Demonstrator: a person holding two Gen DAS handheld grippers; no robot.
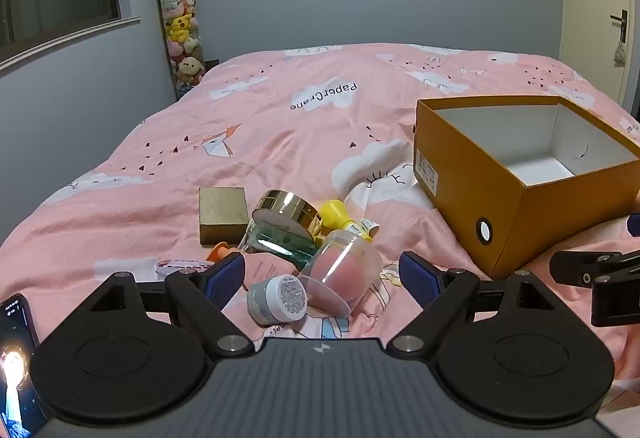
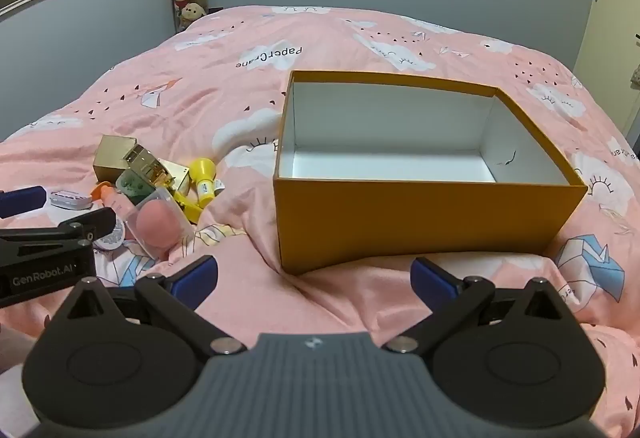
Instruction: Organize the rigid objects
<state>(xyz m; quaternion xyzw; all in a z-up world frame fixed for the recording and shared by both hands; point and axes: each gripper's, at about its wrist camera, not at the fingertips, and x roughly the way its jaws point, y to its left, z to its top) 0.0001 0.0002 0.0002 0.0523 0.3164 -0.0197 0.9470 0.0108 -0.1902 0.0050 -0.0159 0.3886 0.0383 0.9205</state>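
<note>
A pile of small items lies on the pink bed: a clear case with a pink sponge (image 1: 340, 270), a small grey jar (image 1: 276, 298), a gold-lidded jar (image 1: 288, 216), a green glass bottle (image 1: 280, 244), a gold box (image 1: 222, 213), a yellow bottle (image 1: 340, 216) and a flat round tin (image 1: 180, 266). My left gripper (image 1: 322, 274) is open, its pads either side of the sponge case and grey jar. An open orange box (image 2: 424, 214) sits empty in the right wrist view. My right gripper (image 2: 314, 278) is open and empty just in front of it. The pile also shows there, with the sponge case (image 2: 160, 222).
A phone (image 1: 16, 366) with a lit screen is at the lower left. A tall tube of plush toys (image 1: 178, 22) stands against the far wall, a door (image 1: 600, 6) at right. The left gripper (image 2: 52, 238) shows at the left of the right wrist view.
</note>
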